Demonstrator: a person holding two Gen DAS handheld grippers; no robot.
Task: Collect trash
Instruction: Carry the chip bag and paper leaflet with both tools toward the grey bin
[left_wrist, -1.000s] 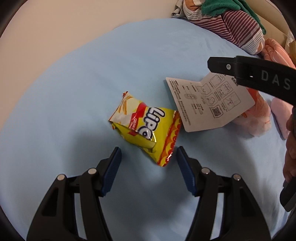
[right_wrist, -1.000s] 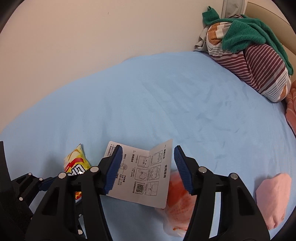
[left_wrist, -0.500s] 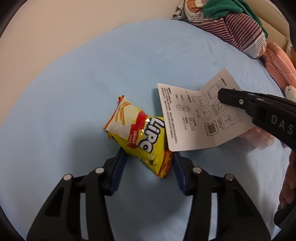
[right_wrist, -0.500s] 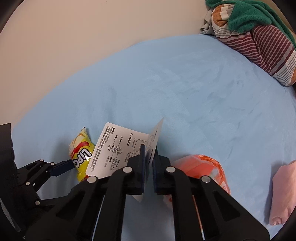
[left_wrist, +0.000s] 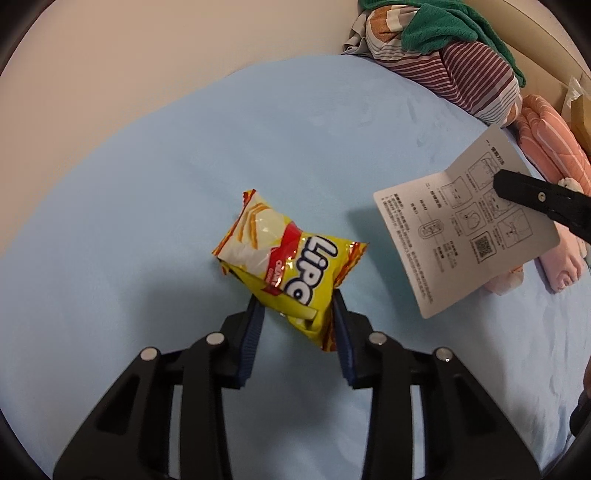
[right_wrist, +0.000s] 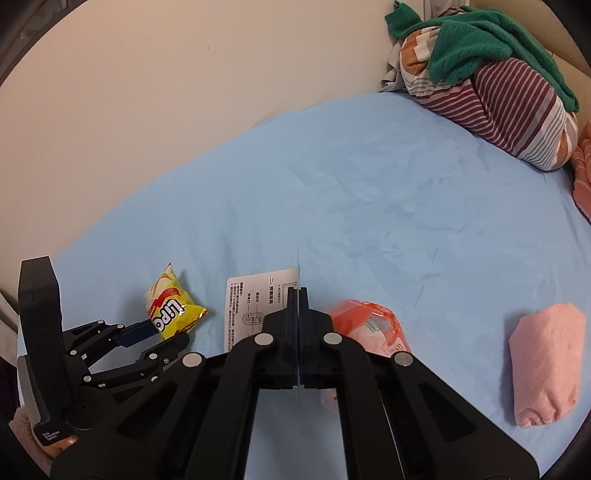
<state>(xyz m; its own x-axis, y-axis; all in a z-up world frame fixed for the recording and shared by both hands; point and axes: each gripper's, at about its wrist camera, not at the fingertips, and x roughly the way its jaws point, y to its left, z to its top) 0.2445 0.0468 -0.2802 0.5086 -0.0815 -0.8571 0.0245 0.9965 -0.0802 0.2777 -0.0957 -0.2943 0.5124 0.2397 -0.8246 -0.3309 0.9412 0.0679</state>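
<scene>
Left gripper (left_wrist: 297, 314) is closing its jaws on the yellow snack bag (left_wrist: 286, 264), blue pads pressing its lower end, the bag tilted up off the blue sheet (left_wrist: 147, 240). Right gripper (right_wrist: 297, 295) is clamped tight on the white leaflet (right_wrist: 249, 299), holding it edge-on above the sheet. An orange wrapper (right_wrist: 364, 321) lies just beside it.

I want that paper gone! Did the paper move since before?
Yes. The instruction leaflet has lifted off the snack bag, toward the striped pillow.
</scene>
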